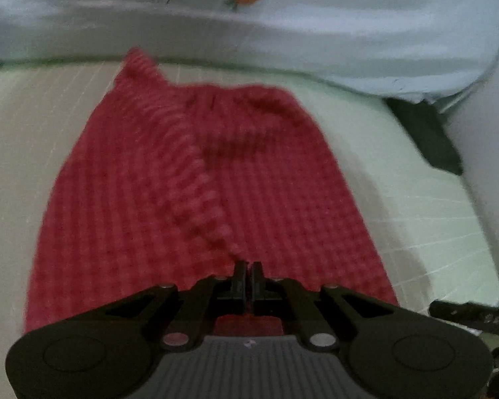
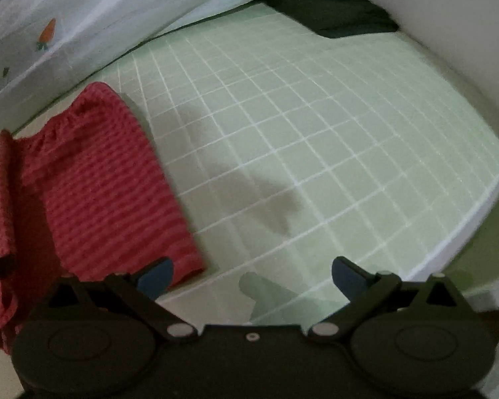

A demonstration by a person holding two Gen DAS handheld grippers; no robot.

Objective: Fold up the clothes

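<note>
the red waffle-knit garment (image 1: 143,199) lies on the pale green mat with a white square grid (image 2: 316,133), which serves as the landmark for all places below. the garment covers the mat's left part as the right wrist view shows it; the mat's middle and right are bare grid. one layer of the garment is raised along a ridge that runs from the far gathered edge toward the near edge, so the cloth is partly doubled over itself.

the left gripper (image 1: 248,274) sits at the near edge of the garment, above the mat's near side. its jaws are pressed together and pinch the near end of the raised ridge of red cloth; a strip of red shows between the two black fingers (image 1: 239,279). the left wrist view is blurred.

the right gripper (image 2: 251,274) hangs over the mat's near side, just beside the garment's near right corner. its jaws are spread wide and grip nothing. the left blue pad (image 2: 154,274) overlaps that corner in the picture, but whether it touches cannot be told; the other pad stands over bare grid.

beyond the mat's far edge lies a white sheet printed with small orange carrots (image 1: 282,33). a dark green folded cloth (image 2: 336,16) rests at the mat's far right corner, well apart from the garment.
</note>
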